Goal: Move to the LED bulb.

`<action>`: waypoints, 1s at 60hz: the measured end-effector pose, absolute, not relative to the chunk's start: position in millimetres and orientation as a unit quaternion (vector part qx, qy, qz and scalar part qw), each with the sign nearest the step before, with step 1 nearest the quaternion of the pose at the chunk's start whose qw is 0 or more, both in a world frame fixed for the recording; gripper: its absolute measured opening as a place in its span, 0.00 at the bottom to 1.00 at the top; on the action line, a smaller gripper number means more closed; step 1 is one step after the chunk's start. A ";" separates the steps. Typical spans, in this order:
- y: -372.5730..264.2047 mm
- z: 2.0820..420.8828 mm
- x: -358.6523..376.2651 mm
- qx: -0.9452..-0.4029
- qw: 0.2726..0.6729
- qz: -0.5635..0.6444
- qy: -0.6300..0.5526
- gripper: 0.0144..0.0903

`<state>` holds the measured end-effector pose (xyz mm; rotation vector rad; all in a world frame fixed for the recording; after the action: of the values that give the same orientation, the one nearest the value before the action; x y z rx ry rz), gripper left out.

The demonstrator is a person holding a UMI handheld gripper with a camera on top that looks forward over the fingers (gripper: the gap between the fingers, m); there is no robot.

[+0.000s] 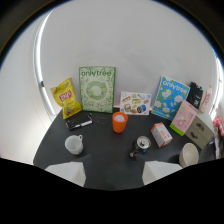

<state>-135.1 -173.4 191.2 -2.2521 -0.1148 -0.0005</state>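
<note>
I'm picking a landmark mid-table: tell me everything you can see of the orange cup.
The orange cup stands upright near the middle of the dark table, beyond the gripper. It looks like plain plastic, its mouth open; what's inside can't be made out. Nothing visibly touches it; the green onlytree box stands behind it and the white mug nearer.

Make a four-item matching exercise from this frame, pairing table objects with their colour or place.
Things:
1. cup
2. mug
3. chip bag
4. can

Descriptions:
A. yellow, leaning at the back wall
B. orange, mid-table
C. white, just ahead of one gripper finger
D. silver top, beside the small orange-and-white box

Pairs: 1-B, 2-C, 3-A, 4-D
</note>
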 end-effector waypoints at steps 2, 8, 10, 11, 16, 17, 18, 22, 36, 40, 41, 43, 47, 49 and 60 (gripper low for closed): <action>-173.8 191.2 -135.8 -0.902 0.428 0.001 -0.047 0.95; -180.9 190.3 -131.0 -0.903 0.426 -0.004 -0.055 0.94; -184.0 188.9 -127.5 -0.904 0.424 -0.007 -0.059 0.94; -185.9 187.9 -125.3 -0.904 0.423 -0.009 -0.060 0.94; -194.9 182.6 -113.6 -0.907 0.417 -0.016 -0.065 0.95; -196.7 181.1 -111.0 -0.907 0.416 -0.017 -0.066 0.95; -198.2 179.9 -108.1 -0.907 0.415 -0.018 -0.066 0.94; -203.5 175.1 -92.8 -0.910 0.409 -0.023 -0.065 0.94; -198.6 158.6 -14.4 -0.916 0.396 -0.048 -0.033 0.94; -190.0 156.1 13.8 -0.917 0.394 -0.058 -0.027 0.95; -186.8 154.7 20.5 -0.916 0.395 -0.060 -0.026 0.95; -179.9 154.5 33.2 -0.916 0.395 -0.065 -0.025 0.94; -161.3 152.9 58.6 -0.913 0.401 -0.071 -0.029 0.94; -150.0 150.9 70.2 -0.911 0.405 -0.073 -0.031 0.94; -79.3 132.3 114.3 -0.912 0.404 -0.063 -0.041 0.95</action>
<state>114.3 -79.3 132.3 -2.3029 -0.1031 -0.1584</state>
